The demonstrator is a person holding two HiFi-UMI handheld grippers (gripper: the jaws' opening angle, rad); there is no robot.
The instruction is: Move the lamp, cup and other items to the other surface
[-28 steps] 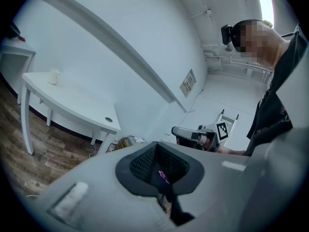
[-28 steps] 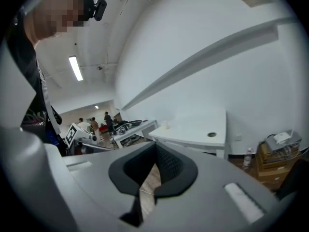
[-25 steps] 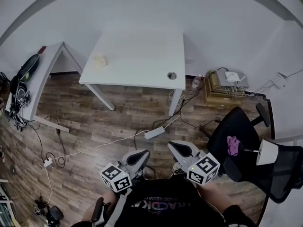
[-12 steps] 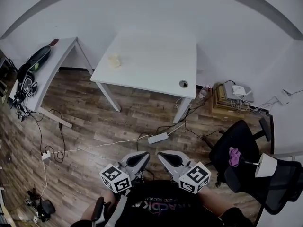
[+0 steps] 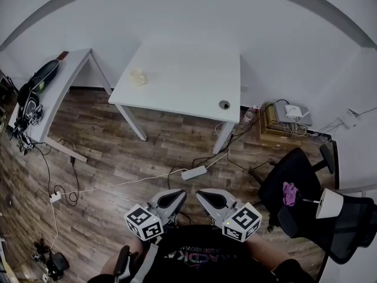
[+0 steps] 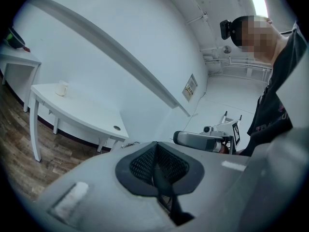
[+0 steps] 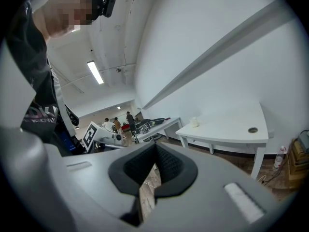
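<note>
A small pale cup [image 5: 138, 75] stands near the left end of the white table [image 5: 188, 93] across the room; it also shows as the cup [image 6: 62, 88] and the cup [image 7: 194, 122]. A lamp with a white shade [image 5: 328, 203] rests on the black office chair [image 5: 294, 175] at the right, beside a purple item [image 5: 288, 188]. Both grippers hang low in front of the person, far from the table. My left gripper [image 5: 175, 194] [image 6: 155, 146] is shut and empty. My right gripper [image 5: 203, 194] [image 7: 155, 149] is shut too, holding nothing, close beside the left.
A grey side table [image 5: 59, 81] with dark bags stands at the left. A power strip [image 5: 194, 172] and cables lie on the wood floor. Stacked boxes with a router [image 5: 285, 115] sit by the wall. People [image 7: 116, 124] stand far off.
My right gripper has moved left, closer to the left gripper. The head view has swung slightly, shifting the table. The left gripper has kept still.
</note>
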